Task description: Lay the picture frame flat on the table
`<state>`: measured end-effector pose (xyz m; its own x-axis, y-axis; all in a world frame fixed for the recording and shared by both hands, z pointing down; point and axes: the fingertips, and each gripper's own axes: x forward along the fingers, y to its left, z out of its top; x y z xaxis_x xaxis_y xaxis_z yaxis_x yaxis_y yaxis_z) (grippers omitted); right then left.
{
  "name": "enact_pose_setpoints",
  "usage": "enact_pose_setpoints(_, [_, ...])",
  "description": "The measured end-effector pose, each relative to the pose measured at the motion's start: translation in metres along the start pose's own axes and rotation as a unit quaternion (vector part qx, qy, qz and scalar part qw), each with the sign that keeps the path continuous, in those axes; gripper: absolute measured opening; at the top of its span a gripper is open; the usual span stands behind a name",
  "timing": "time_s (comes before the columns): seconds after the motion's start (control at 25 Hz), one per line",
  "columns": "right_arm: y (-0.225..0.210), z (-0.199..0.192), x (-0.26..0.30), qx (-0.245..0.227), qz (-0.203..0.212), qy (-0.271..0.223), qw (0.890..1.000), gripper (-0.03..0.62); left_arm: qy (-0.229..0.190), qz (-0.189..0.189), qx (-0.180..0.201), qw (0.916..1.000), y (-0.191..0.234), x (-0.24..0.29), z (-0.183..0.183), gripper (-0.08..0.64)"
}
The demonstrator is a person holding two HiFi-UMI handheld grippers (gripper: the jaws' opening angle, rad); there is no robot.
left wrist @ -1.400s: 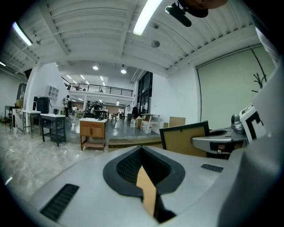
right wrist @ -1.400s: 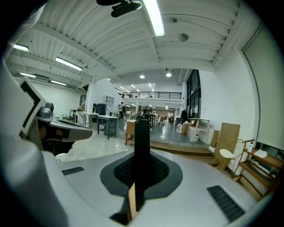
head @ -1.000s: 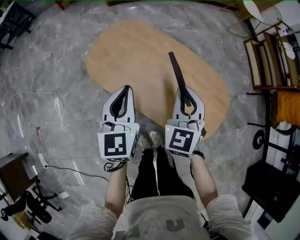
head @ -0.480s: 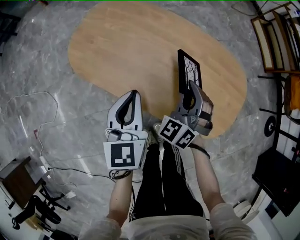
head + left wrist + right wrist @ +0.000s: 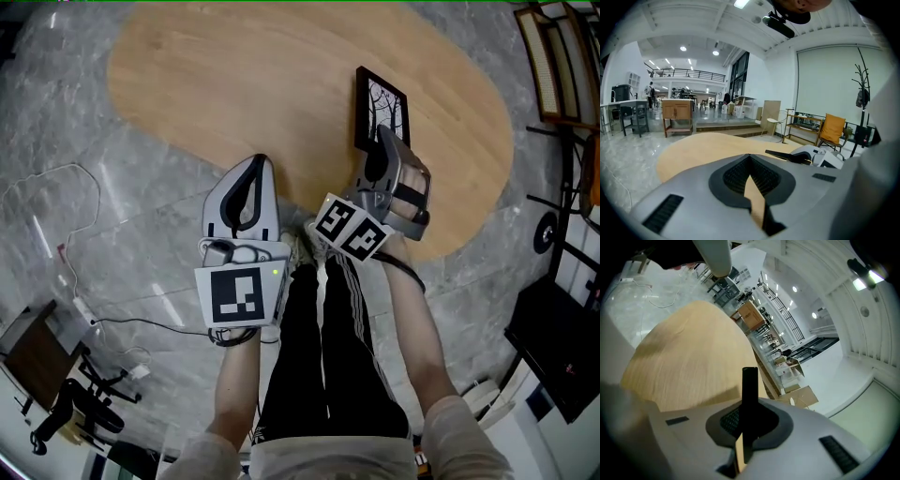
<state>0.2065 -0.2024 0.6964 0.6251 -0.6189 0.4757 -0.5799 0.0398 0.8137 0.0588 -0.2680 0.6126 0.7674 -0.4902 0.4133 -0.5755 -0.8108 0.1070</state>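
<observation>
Placement step: right gripper [image 5: 382, 150] pinching picture frame [image 5: 382, 103] edge, holding it tilted over table [image 5: 234, 84]. Left gripper [image 5: 256, 167] pressed together, empty. Next: levelling frame, releasing.

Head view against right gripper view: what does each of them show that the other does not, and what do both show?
Only the head view shows the picture frame from its front, with a tree drawing, and also the left gripper and the person's legs. Only the right gripper view shows the frame edge-on, a black bar clamped between the jaws, with a hall and a ceiling light behind. Both show the wooden table and the right gripper.
</observation>
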Motion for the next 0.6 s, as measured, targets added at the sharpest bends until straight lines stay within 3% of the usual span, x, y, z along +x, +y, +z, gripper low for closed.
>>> enact_pose_setpoints(0.32, [0.024, -0.006, 0.019, -0.067, -0.005, 0.014, 0.998, 0.017, 0.031, -0.006, -0.006, 0.9995, -0.006, 0.003, -0.031, 0.009])
enact_pose_setpoints(0.6, [0.033, -0.008, 0.02, -0.115, 0.002, 0.024, 0.993, 0.02, 0.034, -0.006, -0.005, 0.9994, -0.015, 0.004, -0.026, 0.009])
